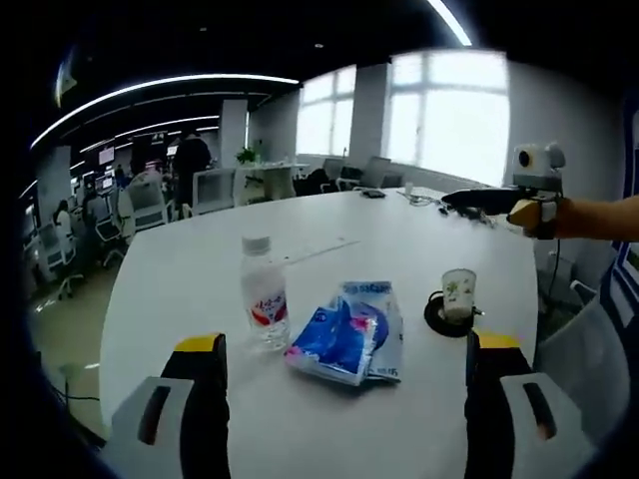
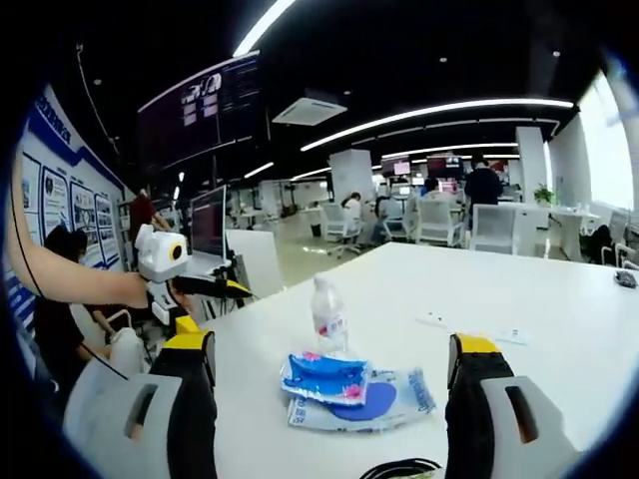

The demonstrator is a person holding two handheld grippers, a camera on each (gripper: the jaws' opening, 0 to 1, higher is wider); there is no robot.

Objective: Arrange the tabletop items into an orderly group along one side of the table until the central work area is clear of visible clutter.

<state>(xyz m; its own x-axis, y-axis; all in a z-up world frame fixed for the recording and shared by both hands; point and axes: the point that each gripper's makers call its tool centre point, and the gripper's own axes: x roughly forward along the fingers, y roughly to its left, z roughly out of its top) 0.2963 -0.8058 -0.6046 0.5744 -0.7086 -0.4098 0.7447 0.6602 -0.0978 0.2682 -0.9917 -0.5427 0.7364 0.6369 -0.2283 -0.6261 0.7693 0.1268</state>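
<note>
In the left gripper view, a clear water bottle [image 1: 264,294] with a red label stands upright on the white table [image 1: 200,269]. Two blue snack packets [image 1: 349,334] lie overlapping just right of it. A small printed cup [image 1: 458,294] sits on a black coaster [image 1: 437,317] further right. My left gripper [image 1: 347,342] is open, its jaws wide apart on the near side of these items. The right gripper [image 1: 484,198] hovers over the table's far right, held by a hand. In the right gripper view, my right gripper [image 2: 329,342] is open before the bottle [image 2: 327,314] and packets [image 2: 344,387]; the left gripper [image 2: 215,286] shows at the left.
Cables and small items [image 1: 419,198] lie at the far end of the table. Small white scraps [image 2: 434,319] lie on the table right of the bottle. Office chairs [image 1: 145,205] and desks stand beyond, with people among them. A chair [image 1: 589,359] stands close at the right.
</note>
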